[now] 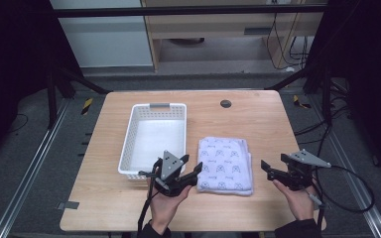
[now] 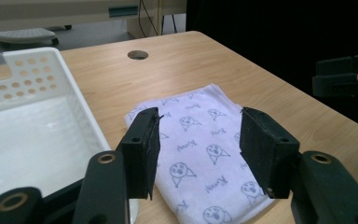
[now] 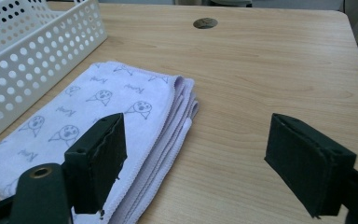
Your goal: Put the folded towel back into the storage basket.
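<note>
A folded pale lilac towel (image 1: 225, 163) printed with small cartoon faces lies flat on the wooden table (image 1: 258, 119), right of a white perforated basket (image 1: 129, 134). My left gripper (image 1: 179, 168) stands open at the towel's near left corner, between basket and towel. In the left gripper view its jaws (image 2: 199, 126) frame the towel (image 2: 191, 149) without touching it, and the basket (image 2: 70, 79) is at the left. My right gripper (image 1: 274, 162) is open to the right of the towel, with bare table between its jaws (image 3: 198, 130) and the towel's layered edge (image 3: 102, 102) by the left jaw.
The basket (image 3: 37, 51) holds nothing that I can see. A round cable hole (image 1: 225, 103) sits near the table's far edge. Bare wood stretches beyond the towel and to its right. The right gripper's cable (image 1: 357, 198) loops off the table's right side.
</note>
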`<action>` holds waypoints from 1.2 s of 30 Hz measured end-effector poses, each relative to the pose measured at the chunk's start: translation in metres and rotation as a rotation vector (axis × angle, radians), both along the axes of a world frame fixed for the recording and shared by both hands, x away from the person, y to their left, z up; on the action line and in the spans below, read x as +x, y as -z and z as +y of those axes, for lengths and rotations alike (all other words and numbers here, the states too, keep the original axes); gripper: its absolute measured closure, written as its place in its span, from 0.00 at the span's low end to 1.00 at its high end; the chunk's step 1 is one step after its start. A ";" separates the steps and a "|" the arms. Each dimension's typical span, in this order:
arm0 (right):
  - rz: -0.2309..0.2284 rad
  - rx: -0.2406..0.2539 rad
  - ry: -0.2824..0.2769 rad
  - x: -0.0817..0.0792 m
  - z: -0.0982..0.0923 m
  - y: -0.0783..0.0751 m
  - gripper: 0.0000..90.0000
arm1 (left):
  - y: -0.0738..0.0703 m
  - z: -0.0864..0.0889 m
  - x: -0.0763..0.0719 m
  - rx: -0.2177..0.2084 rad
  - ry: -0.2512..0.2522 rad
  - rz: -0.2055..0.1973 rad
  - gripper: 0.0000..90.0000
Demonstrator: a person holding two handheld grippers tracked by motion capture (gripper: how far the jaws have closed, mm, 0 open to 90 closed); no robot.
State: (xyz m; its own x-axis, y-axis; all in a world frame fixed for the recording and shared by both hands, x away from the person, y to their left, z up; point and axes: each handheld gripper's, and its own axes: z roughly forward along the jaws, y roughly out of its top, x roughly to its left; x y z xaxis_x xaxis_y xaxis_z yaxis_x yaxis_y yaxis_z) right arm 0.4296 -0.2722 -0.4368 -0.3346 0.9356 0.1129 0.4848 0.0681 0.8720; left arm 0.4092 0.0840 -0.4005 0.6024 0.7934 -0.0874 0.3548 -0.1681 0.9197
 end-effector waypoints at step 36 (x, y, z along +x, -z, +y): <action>0.027 -0.038 -0.005 0.003 0.000 0.009 0.22 | 0.069 -0.034 0.003 0.146 -0.042 0.155 0.52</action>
State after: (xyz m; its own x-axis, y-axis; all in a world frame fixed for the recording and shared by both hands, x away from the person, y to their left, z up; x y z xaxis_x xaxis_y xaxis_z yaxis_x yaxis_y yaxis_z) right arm 0.4330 -0.2718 -0.4454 -0.3363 0.9378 0.0867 0.5080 0.1031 0.8552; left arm 0.4124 0.0497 -0.4697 0.5570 0.8285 -0.0587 0.4998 -0.2779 0.8204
